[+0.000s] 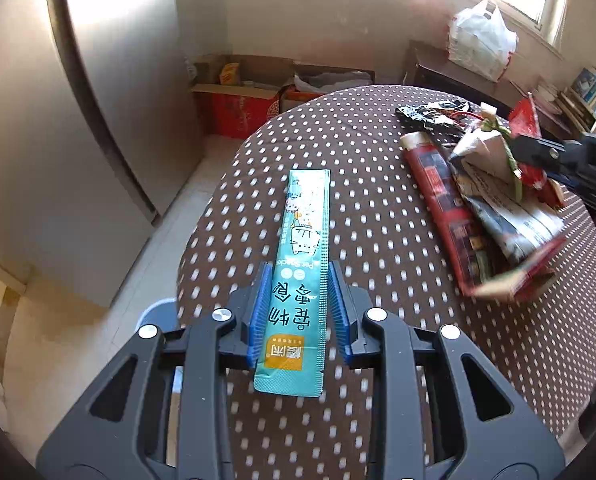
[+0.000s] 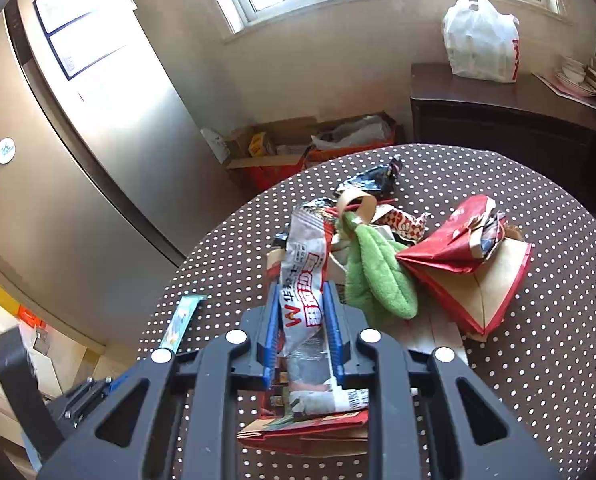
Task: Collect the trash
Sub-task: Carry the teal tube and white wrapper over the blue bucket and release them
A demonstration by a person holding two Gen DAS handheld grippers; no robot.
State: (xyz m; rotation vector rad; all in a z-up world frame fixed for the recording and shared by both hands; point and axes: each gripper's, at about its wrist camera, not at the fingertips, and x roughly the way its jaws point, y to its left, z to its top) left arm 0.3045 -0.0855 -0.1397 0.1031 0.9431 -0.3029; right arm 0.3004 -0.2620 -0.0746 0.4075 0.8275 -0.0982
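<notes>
Left gripper [image 1: 298, 304] pinching teal sachet [image 1: 303, 264], right gripper [image 2: 301, 320] pinching white wrapper [image 2: 303, 276]; both grips should stay firm during carry to the pile [image 2: 457, 272].

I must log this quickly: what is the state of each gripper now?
Left gripper: closed on the teal sachet.
Right gripper: closed on the white wrapper.

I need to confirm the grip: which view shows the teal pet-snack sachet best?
The left wrist view: the teal sachet lies full length between the left gripper pads, print legible. The right wrist view catches only a sliver at the table edge.
</notes>
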